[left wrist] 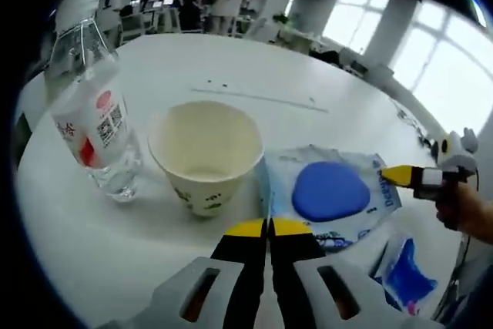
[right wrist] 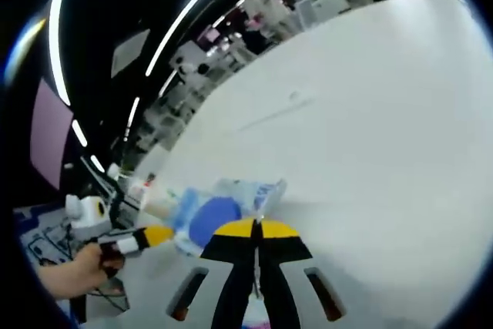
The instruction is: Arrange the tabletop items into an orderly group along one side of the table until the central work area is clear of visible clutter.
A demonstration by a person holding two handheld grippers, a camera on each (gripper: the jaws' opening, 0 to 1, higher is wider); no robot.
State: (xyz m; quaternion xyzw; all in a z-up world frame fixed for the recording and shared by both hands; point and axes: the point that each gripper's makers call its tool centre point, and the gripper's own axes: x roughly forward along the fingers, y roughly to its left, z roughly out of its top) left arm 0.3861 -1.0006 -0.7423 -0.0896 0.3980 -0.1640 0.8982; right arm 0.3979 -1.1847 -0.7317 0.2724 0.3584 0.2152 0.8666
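Note:
In the left gripper view my left gripper (left wrist: pixel 268 226) is shut, its yellow tips just short of a paper cup (left wrist: pixel 206 156) and the left edge of a clear packet with a blue disc (left wrist: pixel 331 190). A water bottle (left wrist: pixel 92 125) with a red and white label stands left of the cup. My right gripper (left wrist: pixel 387 174) comes in from the right in a hand (left wrist: pixel 462 207), its tip at the packet's right edge. In the right gripper view my right gripper (right wrist: pixel 256 228) is shut, with the packet (right wrist: pixel 216 213) just beyond its tips. I cannot tell whether it pinches the film.
A smaller blue packet (left wrist: pixel 404 271) lies near the table's (left wrist: pixel 308 75) front right edge. The round white table stretches bare beyond the items. The left gripper (right wrist: pixel 158 234) and its hand (right wrist: pixel 77 271) show at the left, near the bottle (right wrist: pixel 137 187). Desks and people stand far behind.

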